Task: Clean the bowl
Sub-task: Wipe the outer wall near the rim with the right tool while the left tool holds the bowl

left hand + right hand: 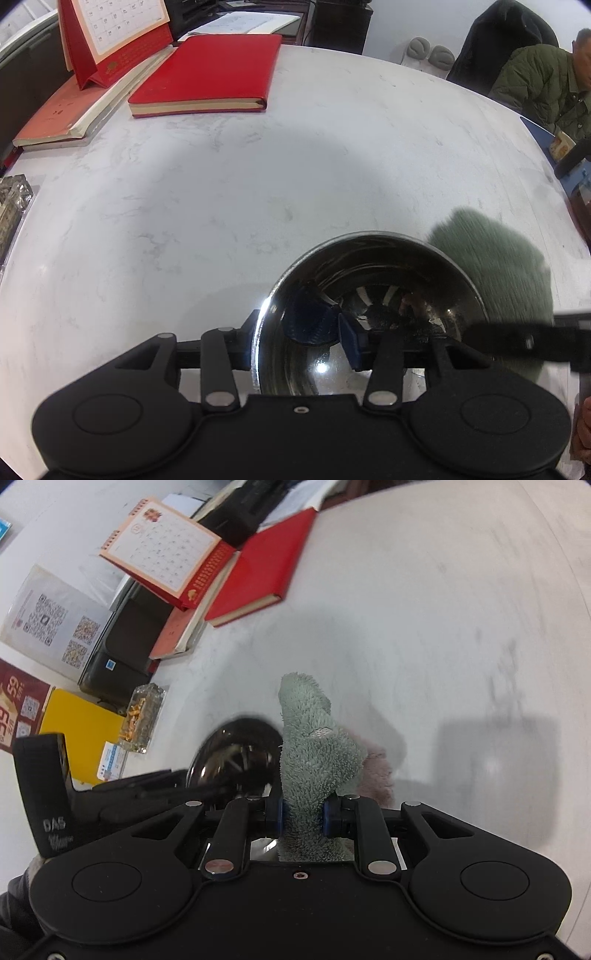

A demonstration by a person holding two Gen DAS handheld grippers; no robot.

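A shiny steel bowl (373, 295) stands on the white marble table, close before my left gripper (299, 339). The left gripper is shut on the bowl's near-left rim, one blue pad inside the bowl and one outside. In the right wrist view the bowl (236, 753) sits left of a grey-green fluffy cloth (314, 753). My right gripper (303, 816) is shut on that cloth, which stands up between the blue pads. The cloth shows blurred in the left wrist view (495, 266), just right of the bowl.
Red notebooks (207, 74) and a desk calendar (110, 37) lie at the table's far left. A glass ashtray (142, 716), a yellow folder (77, 727) and QR-code papers (51, 616) sit left. A seated person (546, 85) is at the far right.
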